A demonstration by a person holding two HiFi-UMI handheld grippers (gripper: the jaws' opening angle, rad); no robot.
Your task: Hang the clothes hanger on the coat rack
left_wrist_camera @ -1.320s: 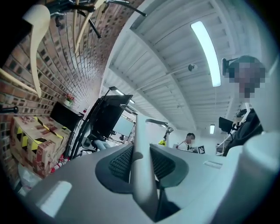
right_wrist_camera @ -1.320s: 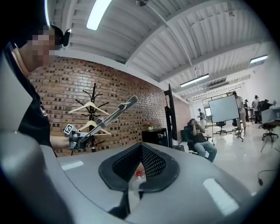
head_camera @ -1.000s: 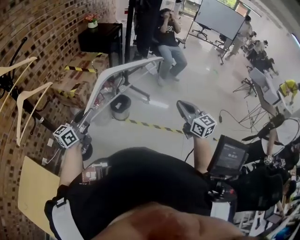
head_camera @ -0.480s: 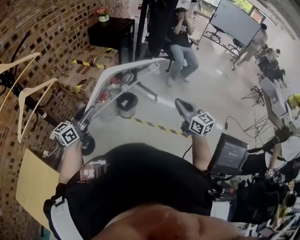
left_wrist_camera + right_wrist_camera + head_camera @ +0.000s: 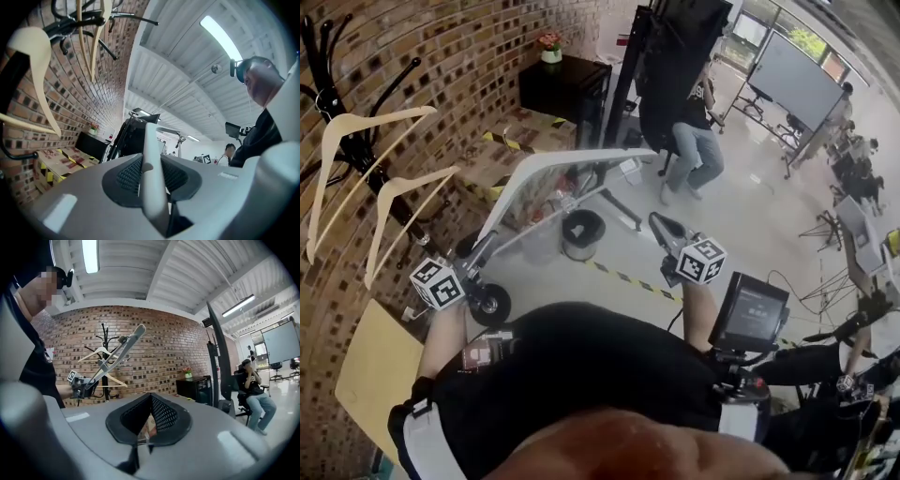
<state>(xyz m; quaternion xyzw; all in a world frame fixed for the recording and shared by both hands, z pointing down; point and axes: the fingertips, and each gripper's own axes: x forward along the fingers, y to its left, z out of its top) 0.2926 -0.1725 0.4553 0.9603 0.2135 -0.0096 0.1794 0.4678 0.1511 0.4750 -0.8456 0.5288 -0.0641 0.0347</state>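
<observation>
**Current step: transport to the rack.** The left gripper [image 5: 478,251] has its jaws pinched on one end of the white clothes hanger [image 5: 546,173]. In the left gripper view the hanger's arm stands clamped between the pads. The hanger slants up and away to the right over the floor, well apart from the coat rack [image 5: 103,333], which stands against the brick wall at the far left. Two wooden hangers [image 5: 382,116] already hang on the rack. The right gripper [image 5: 664,225] is held out to the right with its jaws pressed together on nothing. It has no part in the carry.

**Status.** Hanging is not yet done; no part of the white hanger touches the rack.

**Next move, as judged.**
1. Swing the hanger left toward the rack and raise it to the level of the rack's arms.
2. Turn the hook toward a free arm. The hook's present facing cannot be read with certainty from any view.
3. Keep clear of the two wooden hangers.
4. Release only when the hook bears on the arm.
</observation>
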